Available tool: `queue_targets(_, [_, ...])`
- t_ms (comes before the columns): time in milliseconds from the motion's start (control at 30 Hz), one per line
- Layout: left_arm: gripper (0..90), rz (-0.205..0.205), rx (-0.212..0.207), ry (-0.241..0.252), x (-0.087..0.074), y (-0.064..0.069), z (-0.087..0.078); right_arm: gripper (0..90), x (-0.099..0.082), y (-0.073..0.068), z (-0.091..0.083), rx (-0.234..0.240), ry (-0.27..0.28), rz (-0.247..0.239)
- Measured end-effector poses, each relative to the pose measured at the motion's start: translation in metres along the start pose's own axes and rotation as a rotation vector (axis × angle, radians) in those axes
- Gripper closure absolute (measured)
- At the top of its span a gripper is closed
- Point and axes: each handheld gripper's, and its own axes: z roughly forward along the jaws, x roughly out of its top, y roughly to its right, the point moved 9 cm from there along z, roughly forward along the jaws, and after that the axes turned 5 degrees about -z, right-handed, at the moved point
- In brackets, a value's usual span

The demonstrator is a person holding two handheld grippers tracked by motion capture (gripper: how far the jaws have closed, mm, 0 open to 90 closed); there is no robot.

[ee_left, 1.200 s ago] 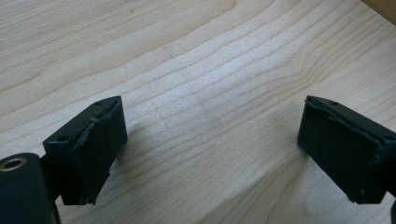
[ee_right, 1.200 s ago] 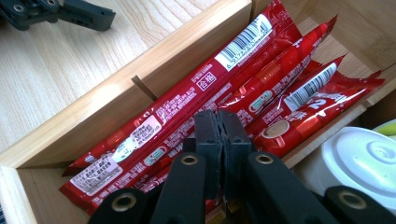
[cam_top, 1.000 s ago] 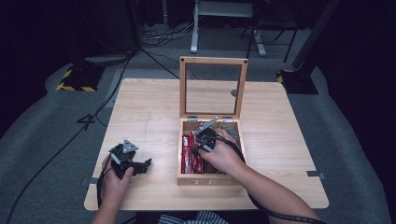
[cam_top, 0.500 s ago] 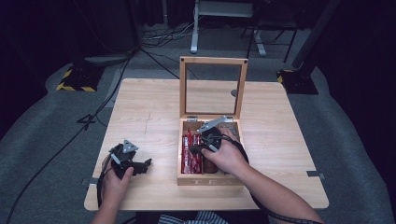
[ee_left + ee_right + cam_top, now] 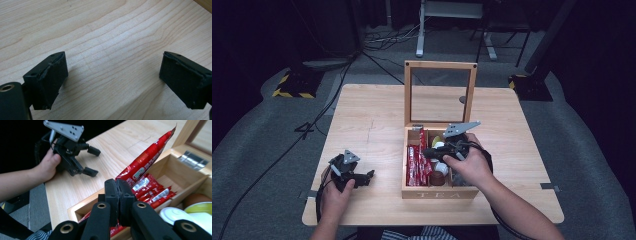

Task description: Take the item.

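black hand-held gripper (image 5: 119,195), grey three-cornered plate, brass rivets, bare forearms.

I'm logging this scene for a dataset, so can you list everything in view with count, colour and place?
table: one, light wood, centre of the high view.
tea box: one, light wood, lid upright, on the table's near right part.
red packet: one, red, lifted above the box's left compartment, pinched at its lower end.
packets in the box: several, red, lying in the left compartment.
capsules: a few, white, yellow-green and brown, in the next compartments.
left tongs: one, black, open, resting on the table at near left.
right tongs: one, black, shut on the red packet.
hands: two, one holding each tongs.
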Motion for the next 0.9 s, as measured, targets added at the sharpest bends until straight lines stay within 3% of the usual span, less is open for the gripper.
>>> queue_targets(333, [7.8,0.006,-0.003,0.002,0.002,0.0,0.002,88.5,0.0,0.008,-0.042,-0.028,0.08,-0.015])
queue_targets(500, [6.4,0.014,-0.008,-0.007,0.003,0.0,0.004,88.5,-0.004,0.012,-0.075,-0.063,0.133,-0.029])
queue_targets(667, [5.4,0.012,-0.009,-0.011,0.004,0.001,0.005,88.4,-0.01,0.017,-0.097,-0.09,0.163,-0.03])
queue_targets(900, [5.4,0.01,-0.011,-0.013,0.004,0.001,0.005,88.5,-0.027,0.029,-0.118,-0.171,0.144,-0.034])
